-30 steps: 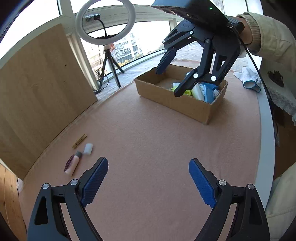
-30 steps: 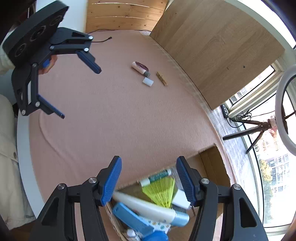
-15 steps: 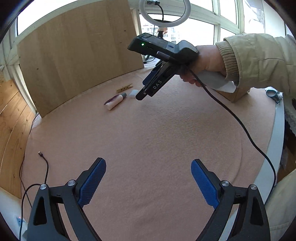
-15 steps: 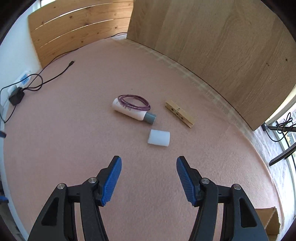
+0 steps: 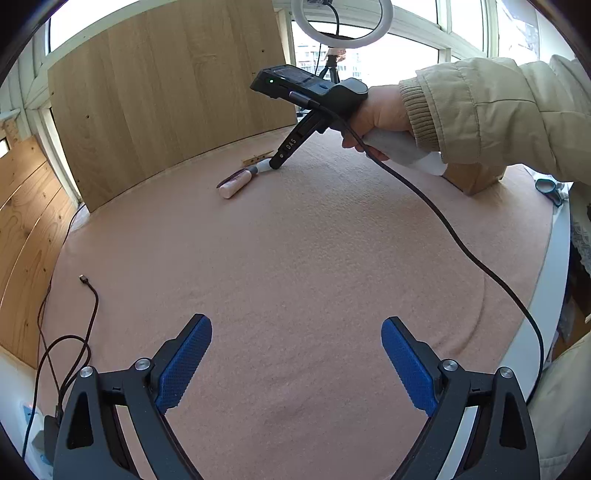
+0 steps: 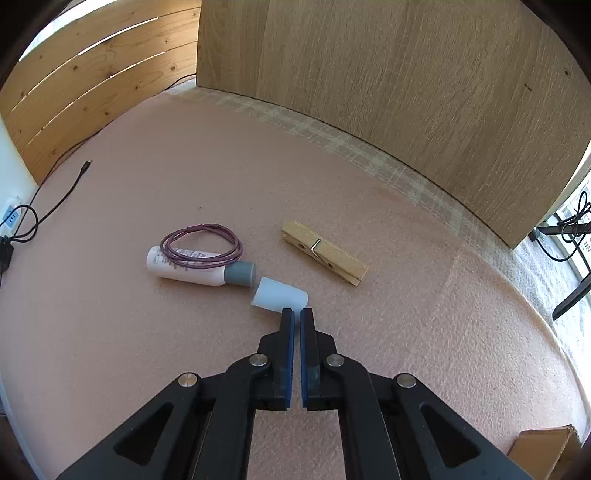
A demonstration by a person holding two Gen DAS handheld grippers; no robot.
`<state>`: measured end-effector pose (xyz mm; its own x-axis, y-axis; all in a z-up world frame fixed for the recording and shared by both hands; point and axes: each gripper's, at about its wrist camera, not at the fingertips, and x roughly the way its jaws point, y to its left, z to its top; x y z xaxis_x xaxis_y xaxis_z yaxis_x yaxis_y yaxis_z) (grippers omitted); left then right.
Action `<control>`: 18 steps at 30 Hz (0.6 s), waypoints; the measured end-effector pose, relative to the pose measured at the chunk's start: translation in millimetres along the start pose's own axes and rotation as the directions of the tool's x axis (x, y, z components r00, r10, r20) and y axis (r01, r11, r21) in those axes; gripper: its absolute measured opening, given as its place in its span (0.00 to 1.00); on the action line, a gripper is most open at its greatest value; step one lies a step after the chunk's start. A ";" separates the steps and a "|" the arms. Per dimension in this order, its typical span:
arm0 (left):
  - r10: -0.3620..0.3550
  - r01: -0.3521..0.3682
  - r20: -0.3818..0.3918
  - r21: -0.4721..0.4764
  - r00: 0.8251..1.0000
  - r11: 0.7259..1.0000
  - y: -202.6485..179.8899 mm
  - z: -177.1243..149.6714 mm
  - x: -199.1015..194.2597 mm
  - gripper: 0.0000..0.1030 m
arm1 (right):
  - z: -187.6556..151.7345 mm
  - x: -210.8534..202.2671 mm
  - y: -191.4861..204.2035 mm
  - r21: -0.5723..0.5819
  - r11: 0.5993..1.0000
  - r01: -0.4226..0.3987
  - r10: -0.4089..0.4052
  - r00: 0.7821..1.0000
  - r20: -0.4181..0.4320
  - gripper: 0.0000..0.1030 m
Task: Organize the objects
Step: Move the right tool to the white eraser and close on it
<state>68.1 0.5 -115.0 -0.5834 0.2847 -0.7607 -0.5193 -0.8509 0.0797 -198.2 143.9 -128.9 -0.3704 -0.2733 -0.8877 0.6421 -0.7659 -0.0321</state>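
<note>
On the pink felt lie a pink bottle (image 6: pixel 192 267) with a grey cap, a purple elastic loop (image 6: pixel 201 245) draped over it, a small white cap (image 6: pixel 279 294) and a wooden clothespin (image 6: pixel 324 257). My right gripper (image 6: pixel 296 312) is shut with nothing between its pads. Its tips sit at the near edge of the white cap. In the left wrist view the right gripper (image 5: pixel 275 164) points down at that group, beside the bottle (image 5: pixel 236 184) and the clothespin (image 5: pixel 255 159). My left gripper (image 5: pixel 295 354) stands open and empty above bare felt, far from the objects.
A cardboard box (image 5: pixel 474 179) stands behind the person's sleeve, its corner (image 6: pixel 543 448) at my lower right. A wooden panel (image 6: pixel 406 74) walls the far side. A loose cable (image 5: pixel 86 280) lies at the left. A ring light (image 5: pixel 341 18) stands by the window.
The right gripper's jaws have gone from wide apart to shut, and it has dropped forward to the white cap. The left gripper has barely shifted in the last half second.
</note>
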 end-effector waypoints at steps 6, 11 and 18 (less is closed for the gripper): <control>0.004 -0.004 -0.015 -0.012 1.000 1.000 -0.4 -6.2 -0.9 0.93 | 19.5 8.0 -4.1 -0.019 1.000 -0.015 0.015 1.000 0.019 0.04; 0.006 -0.006 -0.022 -0.019 1.000 1.000 -1.0 -9.3 -2.0 0.93 | 33.0 14.4 1.9 -0.079 0.995 -0.067 0.070 0.997 0.037 0.05; 0.009 -0.010 -0.028 -0.021 1.000 1.000 0.4 -8.1 2.2 0.93 | 4.9 0.5 73.2 -0.343 0.888 -0.308 0.291 0.951 -0.102 0.05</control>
<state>71.7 -2.8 -121.8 -0.5702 0.2642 -0.7778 -0.5004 -0.8626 0.0738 -154.6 84.8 -129.5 -0.0970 -0.4232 -0.9008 0.9140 -0.3962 0.0877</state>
